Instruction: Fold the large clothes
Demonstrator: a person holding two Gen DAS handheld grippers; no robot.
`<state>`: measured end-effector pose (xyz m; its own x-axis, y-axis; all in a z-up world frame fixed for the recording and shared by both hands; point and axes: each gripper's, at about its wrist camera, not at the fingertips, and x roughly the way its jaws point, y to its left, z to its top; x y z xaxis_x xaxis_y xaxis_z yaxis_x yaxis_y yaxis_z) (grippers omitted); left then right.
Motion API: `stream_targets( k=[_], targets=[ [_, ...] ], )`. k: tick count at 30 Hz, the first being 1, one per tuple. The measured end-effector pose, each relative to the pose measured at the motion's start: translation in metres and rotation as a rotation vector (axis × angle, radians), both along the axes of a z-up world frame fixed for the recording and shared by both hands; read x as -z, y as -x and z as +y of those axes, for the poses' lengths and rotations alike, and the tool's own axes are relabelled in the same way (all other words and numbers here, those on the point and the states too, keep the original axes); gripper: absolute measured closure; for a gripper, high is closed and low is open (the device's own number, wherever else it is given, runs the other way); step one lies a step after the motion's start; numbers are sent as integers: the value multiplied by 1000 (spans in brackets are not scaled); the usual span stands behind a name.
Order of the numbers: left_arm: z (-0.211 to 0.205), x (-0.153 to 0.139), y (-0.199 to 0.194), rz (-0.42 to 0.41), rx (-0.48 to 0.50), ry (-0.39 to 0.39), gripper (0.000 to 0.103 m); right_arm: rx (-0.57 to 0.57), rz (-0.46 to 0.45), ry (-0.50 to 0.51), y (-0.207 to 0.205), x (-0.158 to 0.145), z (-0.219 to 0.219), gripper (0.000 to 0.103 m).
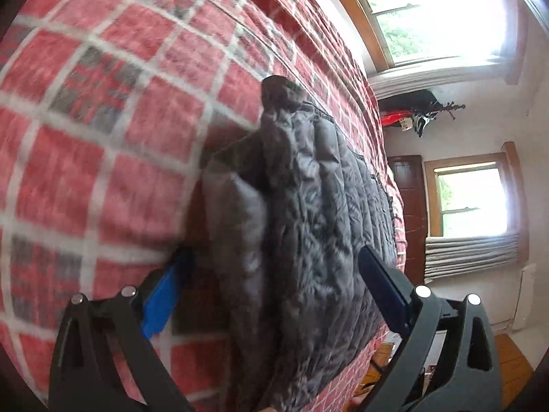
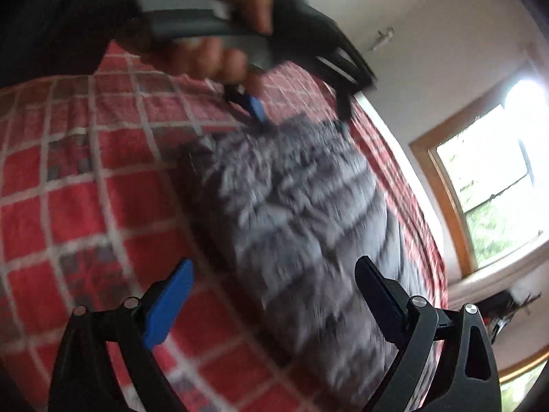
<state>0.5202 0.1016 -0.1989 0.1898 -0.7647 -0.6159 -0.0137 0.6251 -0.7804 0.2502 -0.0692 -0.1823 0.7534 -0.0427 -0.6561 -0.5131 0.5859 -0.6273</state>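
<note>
Jacket (image 1: 308, 226), grey quilted, lies folded on the red plaid bedspread (image 1: 103, 137) between the spread fingers of the left gripper (image 1: 274, 295). Right gripper (image 2: 274, 304) likewise apart; motion blur obscures stitching. Beyond: left hand (image 2: 219, 34), windows (image 1: 473, 199), white walls.

Quilted matt jacket (image 1: 308, 213), cloth bedspread (image 1: 103, 137).

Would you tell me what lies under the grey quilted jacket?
The grey quilted jacket lies on a red plaid blanket, which shows all around it. Anything directly beneath the jacket is covered.
</note>
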Motion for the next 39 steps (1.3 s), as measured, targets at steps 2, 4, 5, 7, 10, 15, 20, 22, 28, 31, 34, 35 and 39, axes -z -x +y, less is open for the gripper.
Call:
stream_targets(
  k=[2, 4, 5, 7, 10, 15, 20, 22, 28, 31, 34, 35, 39],
  targets=[
    [-9, 0, -9, 2, 12, -14, 6, -9, -8, 14, -6, 5, 7, 8],
    [-16, -1, -17, 1, 23, -21, 6, -13, -4, 16, -11, 11, 13, 9],
    [-21, -1, -21, 1, 33, -26, 6, -15, 1, 14, -15, 15, 15, 9],
    [-30, -2, -30, -2, 55, -43, 6, -21, 0, 6, -24, 19, 18, 10],
    [-38, -3, -40, -6, 71, -49, 8, -20, 2, -12, -34, 20, 22, 10],
    [-51, 2, -58, 2, 71, -77, 28, -9, -5, -21, -49, 19, 27, 10],
    [-49, 4, -65, 15, 78, -80, 48, 4, -16, -23, -66, 16, 32, 10],
    [-55, 5, -71, 24, 83, -70, 57, 10, -30, -18, -70, 15, 35, 10],
    [-67, -2, -75, 32, 81, -68, 71, 45, 5, -55, -81, 10, 43, 27],
    [-72, -12, -76, 23, 81, -87, 75, 62, 9, -82, -79, 3, 49, 41],
    [-74, -20, -76, 19, 78, -102, 78, 81, 7, -119, -78, -7, 47, 52],
    [-76, -23, -77, 18, 77, -108, 78, 85, 6, -129, -75, -10, 47, 54],
    [-80, -38, -74, 11, 80, -134, 80, 104, -8, -190, -75, -28, 41, 63]
  ],
)
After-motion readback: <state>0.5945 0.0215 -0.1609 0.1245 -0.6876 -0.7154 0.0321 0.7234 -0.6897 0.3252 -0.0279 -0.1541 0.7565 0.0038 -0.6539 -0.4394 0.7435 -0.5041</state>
